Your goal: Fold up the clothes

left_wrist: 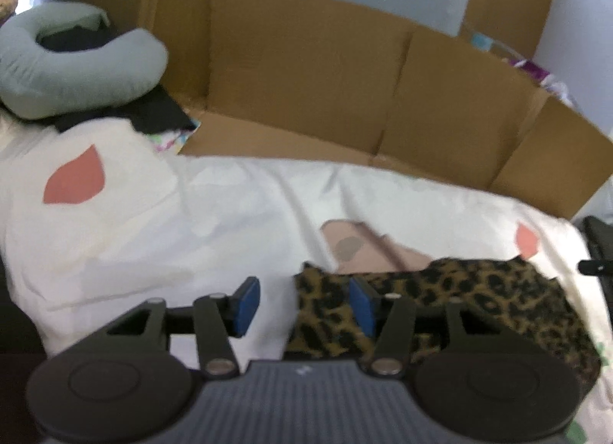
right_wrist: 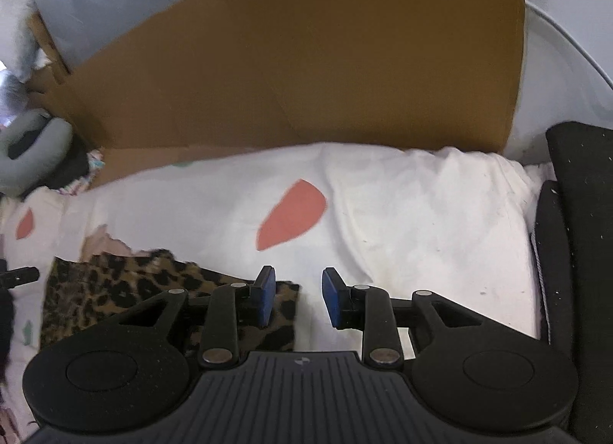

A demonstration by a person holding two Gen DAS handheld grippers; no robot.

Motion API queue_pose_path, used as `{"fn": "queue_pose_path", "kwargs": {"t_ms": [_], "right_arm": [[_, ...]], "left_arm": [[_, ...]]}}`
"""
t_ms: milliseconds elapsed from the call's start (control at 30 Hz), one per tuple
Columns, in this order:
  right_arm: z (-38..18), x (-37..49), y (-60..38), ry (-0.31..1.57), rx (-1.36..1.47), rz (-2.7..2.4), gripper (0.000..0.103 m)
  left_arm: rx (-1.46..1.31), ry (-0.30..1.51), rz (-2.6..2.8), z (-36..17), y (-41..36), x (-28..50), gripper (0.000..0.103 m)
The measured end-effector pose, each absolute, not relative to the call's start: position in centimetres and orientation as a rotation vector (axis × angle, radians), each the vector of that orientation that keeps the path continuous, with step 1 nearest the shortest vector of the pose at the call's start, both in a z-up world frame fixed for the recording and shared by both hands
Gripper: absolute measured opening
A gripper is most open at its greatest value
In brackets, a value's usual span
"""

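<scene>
No readable text or labels (pictures too blurred).

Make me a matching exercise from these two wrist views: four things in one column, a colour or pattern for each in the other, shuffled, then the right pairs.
Things:
1. garment
2. neck pillow
3. cardboard box
4. bedsheet

Looks:
A. plain brown
B. white with salmon shapes
C. leopard print
D. grey-green

Pairs: 1-C, 2-D, 3-A, 4-B
</scene>
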State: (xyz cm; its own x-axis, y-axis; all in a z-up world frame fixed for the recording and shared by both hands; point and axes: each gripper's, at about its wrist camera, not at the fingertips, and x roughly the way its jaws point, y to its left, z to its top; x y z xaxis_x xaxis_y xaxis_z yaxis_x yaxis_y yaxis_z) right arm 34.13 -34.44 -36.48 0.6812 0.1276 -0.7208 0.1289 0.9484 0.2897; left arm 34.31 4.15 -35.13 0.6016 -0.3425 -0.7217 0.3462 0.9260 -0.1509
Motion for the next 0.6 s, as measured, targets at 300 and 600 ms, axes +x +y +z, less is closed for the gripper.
{"fn": "queue_pose_path", "kwargs": {"t_ms": [300,600], "right_arm": [[-34.8,33.5,-32.1,0.802,0.3,0.089,0.034],[-34.4,33.6,-29.8,0.799,0.29,0.164,0.034]], "left_arm": [[-0.005,0.816,-0.521,-33.3,-0.2,32.7,0.054],[0.008,0.817,-0.64,-33.6,-4.2,31.4,0.048]]}}
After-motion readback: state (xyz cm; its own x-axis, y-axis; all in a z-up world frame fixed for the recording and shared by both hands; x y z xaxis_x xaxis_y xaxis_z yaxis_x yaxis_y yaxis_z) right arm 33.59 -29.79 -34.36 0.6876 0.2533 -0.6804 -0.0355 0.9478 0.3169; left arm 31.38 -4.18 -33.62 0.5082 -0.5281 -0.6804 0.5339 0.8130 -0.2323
